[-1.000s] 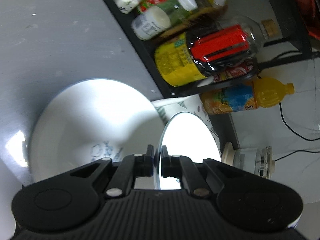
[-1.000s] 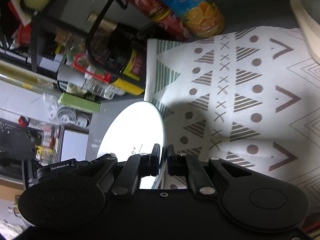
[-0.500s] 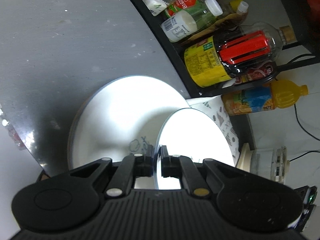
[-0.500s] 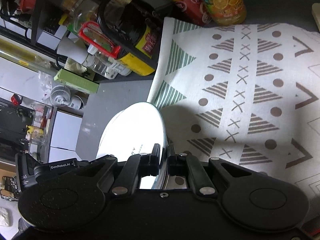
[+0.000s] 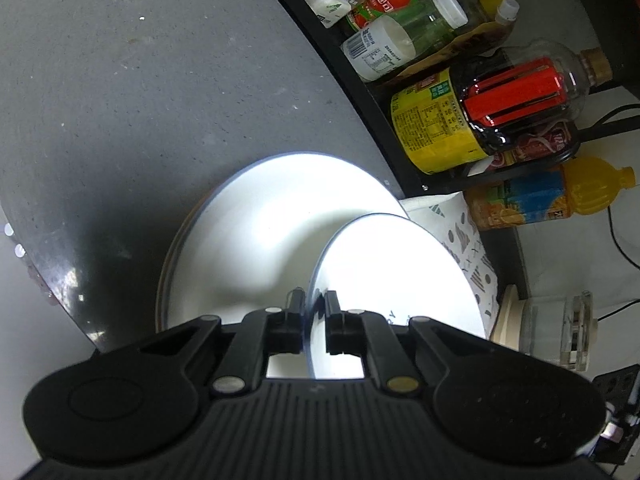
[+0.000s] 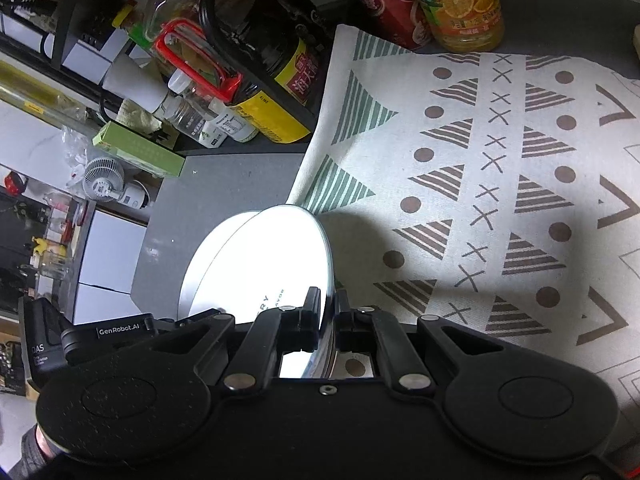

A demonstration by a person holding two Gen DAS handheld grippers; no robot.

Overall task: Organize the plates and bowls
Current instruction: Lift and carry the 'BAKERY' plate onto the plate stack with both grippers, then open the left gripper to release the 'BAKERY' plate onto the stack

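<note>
— Two plates in the left wrist view?
— Yes. Big plate (image 5: 260,232) flat on the grey counter (image 5: 140,100), near its edge. Small plate (image 5: 392,272) tilted up in front of it, covering part of its right side; cannot tell if touching.
— And the left gripper (image 5: 314,304)?
— Almost closed, pinching the near rim of the small plate, one finger on each face.
— Anything around?
— Patterned mat (image 5: 460,232) just behind the small plate, on the right. Black rack (image 5: 394,164) full of bottles further back, with a juice bottle (image 5: 552,196) beside it. Glass jar (image 5: 560,328) near the right border.
— Now the right wrist view?
— Right gripper (image 6: 328,300) narrow too, clamped on the rim of a small plate (image 6: 272,264), seen nearly edge-on, with printed letters on the bright face. Hard to say for sure whether the same plate as in the other view.
— Held where?
— Over the line between counter and mat (image 6: 480,160). Rim of the big plate (image 6: 204,256) showing behind it, on the left.
— More?
— Juice bottle (image 6: 464,4) and a red can (image 6: 392,4) at the top end of the mat, rack to the left of them. Body of the left gripper at lower left, fingers hidden.
</note>
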